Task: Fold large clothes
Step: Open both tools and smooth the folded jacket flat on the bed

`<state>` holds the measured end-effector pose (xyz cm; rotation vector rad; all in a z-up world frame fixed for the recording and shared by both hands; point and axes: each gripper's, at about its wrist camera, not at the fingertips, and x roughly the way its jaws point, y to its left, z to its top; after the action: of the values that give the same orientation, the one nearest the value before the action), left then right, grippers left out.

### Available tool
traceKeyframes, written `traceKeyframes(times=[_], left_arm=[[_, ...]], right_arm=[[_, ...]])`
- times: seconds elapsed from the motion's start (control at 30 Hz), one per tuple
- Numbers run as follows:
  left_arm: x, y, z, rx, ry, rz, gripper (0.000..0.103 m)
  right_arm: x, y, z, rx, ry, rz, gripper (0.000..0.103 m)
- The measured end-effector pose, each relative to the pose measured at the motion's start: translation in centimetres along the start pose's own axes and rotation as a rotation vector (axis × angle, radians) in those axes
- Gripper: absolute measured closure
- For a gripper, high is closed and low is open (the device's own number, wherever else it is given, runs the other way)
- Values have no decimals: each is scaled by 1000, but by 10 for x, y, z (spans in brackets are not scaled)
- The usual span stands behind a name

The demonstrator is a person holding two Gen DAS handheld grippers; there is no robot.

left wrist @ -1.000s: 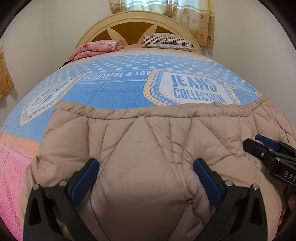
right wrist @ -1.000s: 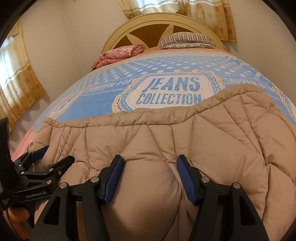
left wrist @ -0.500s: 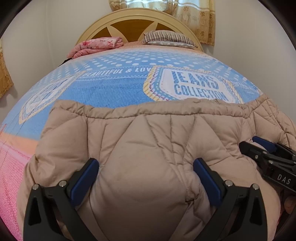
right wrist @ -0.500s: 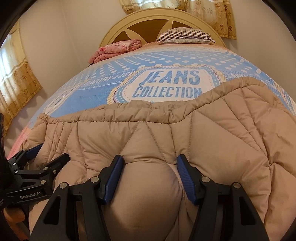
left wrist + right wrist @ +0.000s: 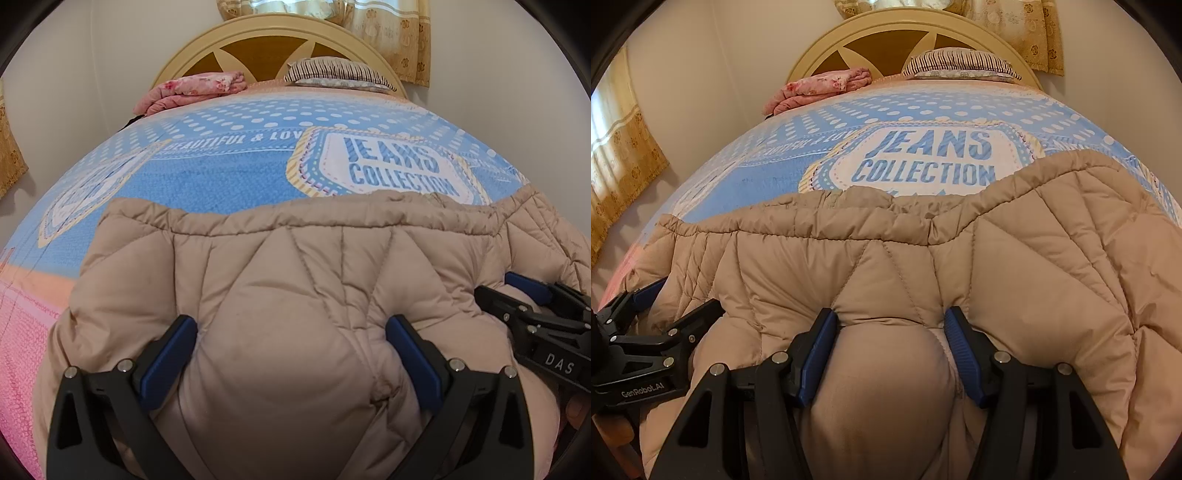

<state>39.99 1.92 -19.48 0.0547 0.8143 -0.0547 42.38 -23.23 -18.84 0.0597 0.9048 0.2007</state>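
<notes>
**Both grippers clamped on the near edge of the puffer jacket**

The beige quilted puffer jacket (image 5: 295, 288) lay across the foot half of the bed, on the blue "JEANS COLLECTION" bedspread (image 5: 229, 177). Its long axis ran side to side across the bed, and its gathered, stitched hem (image 5: 280, 218) pointed toward the headboard (image 5: 280, 44). The bulk of the padding sat bunched toward you.

You held the left gripper (image 5: 291, 354) low and level, aimed up the bed, with a fat roll of jacket pinched between its blue pads (image 5: 170, 354); the jaws stood fairly wide around that thick fold. You held the right gripper (image 5: 890, 354) the same way just beside it, its jaws narrower and squeezing a rounded bulge of the same padding.

The left wrist view showed the pink strip of the bedspread at its left edge and the right gripper (image 5: 532, 314) coming in from the right, its tips pressed into the jacket. The right wrist view showed the left gripper (image 5: 661, 325) low on the left, the jacket's diamond-quilted panel (image 5: 1082, 258) spreading to the right, and a curtain (image 5: 620, 155) on the left wall. Both views showed a striped pillow (image 5: 960, 62) and a folded pink floral blanket (image 5: 820, 88) by the headboard.
</notes>
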Motion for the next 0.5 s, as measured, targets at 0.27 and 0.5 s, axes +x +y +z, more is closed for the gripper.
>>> traceKeyframes(times=[0.27,0.5], left_arm=[[0,-1,3,8,18,3,0],[-1,-1,1,17,13,10,0]], right_arm=[[3,6,-3,-37,8,-36,40],[-12,7,-1,-28,25,-31,40]])
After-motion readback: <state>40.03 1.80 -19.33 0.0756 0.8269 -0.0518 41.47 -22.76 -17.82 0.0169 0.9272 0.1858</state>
